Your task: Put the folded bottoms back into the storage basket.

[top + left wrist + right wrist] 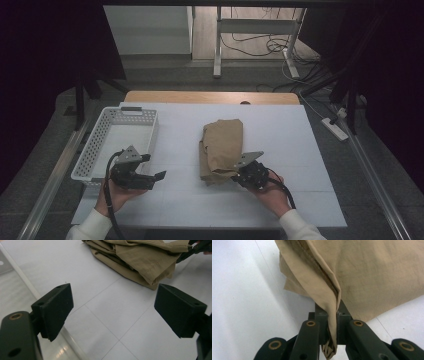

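Note:
A folded tan cloth (221, 147) lies in the middle of the white table (280, 135). My right gripper (239, 175) sits at the cloth's near right corner, shut on a bunched fold of it; in the right gripper view the tan cloth (367, 272) is pinched between the two black jaws of the gripper (332, 322). My left gripper (159, 176) rests near the table's front left, open, with nothing between its jaws. From the left gripper view the gripper (113, 312) faces the tan cloth (140, 260) across bare tabletop.
A white perforated basket (95, 150) stands at the table's left edge, just beyond my left hand. Past the far edge are a wooden strip (210, 97), table legs and cables on the floor. A power strip (336, 128) lies on the floor at the right.

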Action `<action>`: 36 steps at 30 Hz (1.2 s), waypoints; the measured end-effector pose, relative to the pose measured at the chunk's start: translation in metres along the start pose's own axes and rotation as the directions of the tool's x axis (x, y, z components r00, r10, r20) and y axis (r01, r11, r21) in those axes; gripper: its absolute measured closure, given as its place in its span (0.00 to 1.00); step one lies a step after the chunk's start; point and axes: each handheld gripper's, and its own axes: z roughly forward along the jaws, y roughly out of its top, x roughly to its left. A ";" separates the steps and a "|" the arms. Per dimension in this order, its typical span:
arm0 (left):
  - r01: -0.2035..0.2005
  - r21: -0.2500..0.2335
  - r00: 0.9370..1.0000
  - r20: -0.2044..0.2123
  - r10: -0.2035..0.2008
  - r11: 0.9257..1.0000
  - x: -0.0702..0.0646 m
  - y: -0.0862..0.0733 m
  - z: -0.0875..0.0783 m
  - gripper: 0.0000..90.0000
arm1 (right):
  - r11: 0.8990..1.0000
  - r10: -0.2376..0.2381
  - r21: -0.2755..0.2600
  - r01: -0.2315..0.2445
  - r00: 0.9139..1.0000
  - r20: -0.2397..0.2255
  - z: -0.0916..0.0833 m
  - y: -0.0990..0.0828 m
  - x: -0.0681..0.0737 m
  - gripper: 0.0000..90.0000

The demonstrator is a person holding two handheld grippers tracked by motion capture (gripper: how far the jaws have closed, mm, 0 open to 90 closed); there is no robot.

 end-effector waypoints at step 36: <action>-0.083 -0.030 0.994 0.073 0.085 0.996 -0.003 0.108 0.057 0.17 | 1.000 0.001 -0.009 -0.002 0.999 -0.035 0.003 -0.004 0.001 0.93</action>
